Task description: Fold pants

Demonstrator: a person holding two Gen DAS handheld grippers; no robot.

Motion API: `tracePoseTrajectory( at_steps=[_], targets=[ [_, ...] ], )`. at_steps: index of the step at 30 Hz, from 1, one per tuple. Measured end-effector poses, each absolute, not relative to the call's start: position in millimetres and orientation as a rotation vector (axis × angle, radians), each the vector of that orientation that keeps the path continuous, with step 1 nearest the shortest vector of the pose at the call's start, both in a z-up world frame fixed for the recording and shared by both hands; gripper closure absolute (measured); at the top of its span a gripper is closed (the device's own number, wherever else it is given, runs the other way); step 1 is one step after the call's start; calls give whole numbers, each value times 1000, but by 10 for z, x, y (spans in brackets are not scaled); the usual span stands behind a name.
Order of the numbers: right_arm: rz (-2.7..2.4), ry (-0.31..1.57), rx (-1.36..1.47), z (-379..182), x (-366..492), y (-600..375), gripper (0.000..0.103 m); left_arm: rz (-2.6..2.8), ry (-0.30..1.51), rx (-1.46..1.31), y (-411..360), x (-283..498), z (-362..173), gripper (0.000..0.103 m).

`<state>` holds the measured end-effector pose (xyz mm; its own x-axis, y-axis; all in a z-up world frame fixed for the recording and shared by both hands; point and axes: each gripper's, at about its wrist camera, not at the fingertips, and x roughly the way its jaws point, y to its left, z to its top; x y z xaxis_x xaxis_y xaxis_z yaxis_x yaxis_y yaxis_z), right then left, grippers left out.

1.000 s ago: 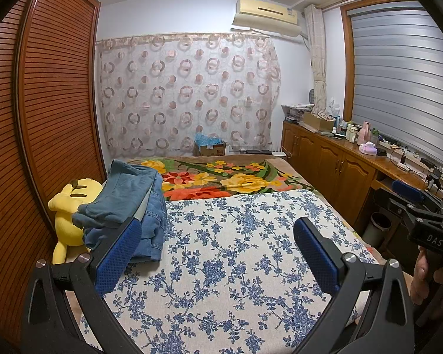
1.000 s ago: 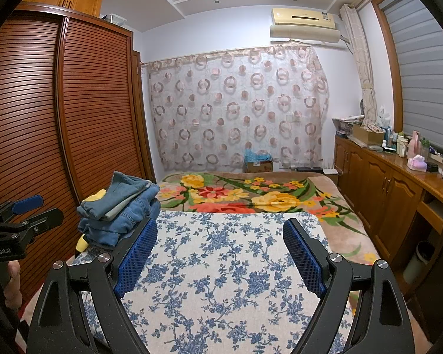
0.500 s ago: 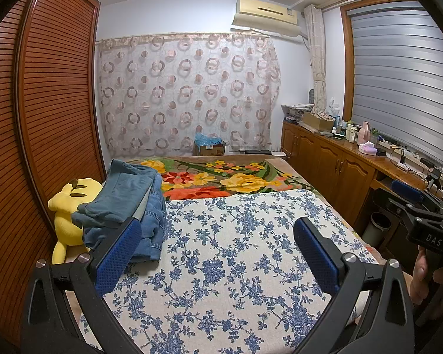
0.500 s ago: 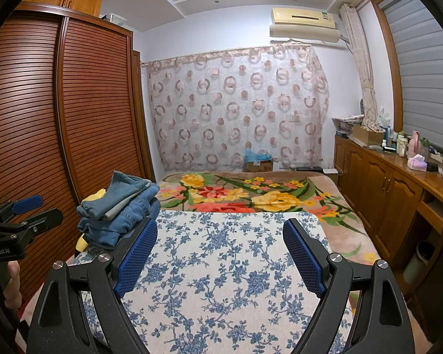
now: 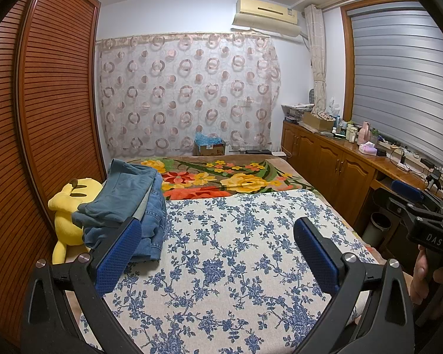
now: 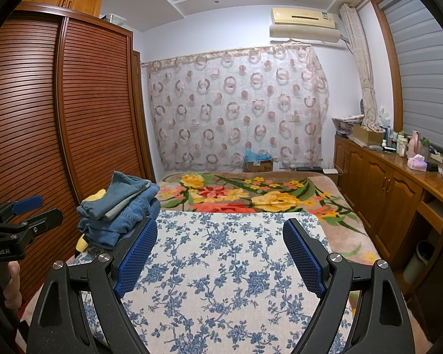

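A stack of folded blue denim pants [image 5: 127, 206] lies at the left side of the bed, on the blue-flowered sheet [image 5: 236, 253]; it also shows in the right wrist view [image 6: 121, 209]. My left gripper [image 5: 217, 246] is open and empty, held above the near part of the sheet, its left finger overlapping the stack in the picture. My right gripper [image 6: 220, 247] is open and empty above the same sheet. Each gripper shows at the edge of the other's view, the right one [image 5: 422, 221] and the left one [image 6: 17, 221].
A yellow plush toy [image 5: 71, 203] lies left of the pants against the slatted wardrobe [image 5: 44, 118]. A bright floral blanket [image 5: 221, 180] covers the far part of the bed. A wooden sideboard [image 5: 339, 162] with clutter lines the right wall, with a bin [image 5: 376, 225] below it.
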<state>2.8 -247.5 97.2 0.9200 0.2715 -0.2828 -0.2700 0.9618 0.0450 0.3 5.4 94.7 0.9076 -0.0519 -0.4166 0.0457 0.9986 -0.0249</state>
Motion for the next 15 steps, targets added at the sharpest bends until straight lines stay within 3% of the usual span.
tracePoseTrajectory(
  at_steps=[15],
  targets=[
    [279,291,7,957,30,-2467,15,-51,431,-16,57,4,950,0]
  ],
)
